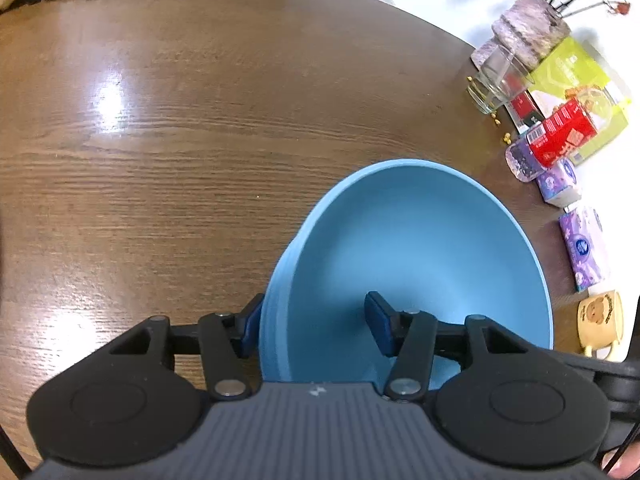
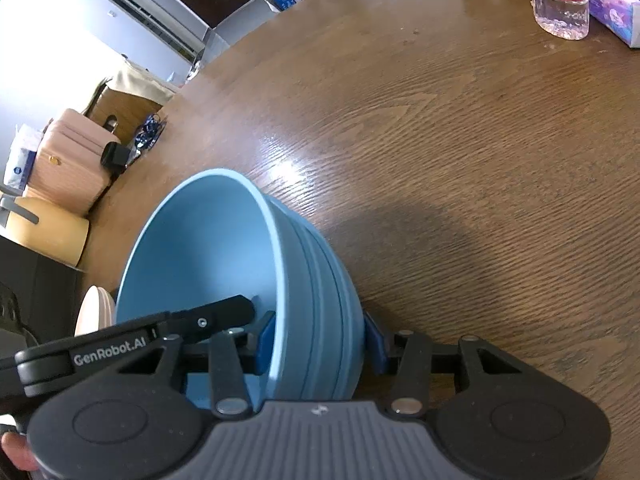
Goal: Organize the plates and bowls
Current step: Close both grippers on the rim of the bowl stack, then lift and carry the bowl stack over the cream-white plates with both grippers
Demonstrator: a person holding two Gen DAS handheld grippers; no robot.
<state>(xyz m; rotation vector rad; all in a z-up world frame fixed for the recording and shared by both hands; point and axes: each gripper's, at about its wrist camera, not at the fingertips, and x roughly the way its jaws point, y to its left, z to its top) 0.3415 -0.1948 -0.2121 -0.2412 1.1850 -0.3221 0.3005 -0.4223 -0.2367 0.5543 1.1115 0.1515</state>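
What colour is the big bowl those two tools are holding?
Light blue, plain inside, with ridged bands around the outside. The bowl shows best in the right wrist view.

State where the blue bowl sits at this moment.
The blue bowl rests on the brown wooden table, low and right of centre in the left wrist view. The left tongs and right tongs each straddle its wall on opposite sides.

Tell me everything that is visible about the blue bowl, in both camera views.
The blue bowl is light blue, matte, plastic-looking and empty, with ridged rings around its outer wall. It looks tilted above the brown wooden table; whether it still touches the table cannot be told. The left gripper straddles one side of its rim, one blue pad inside and one outside; the right gripper straddles the opposite side likewise. Both pads seem to press the wall.
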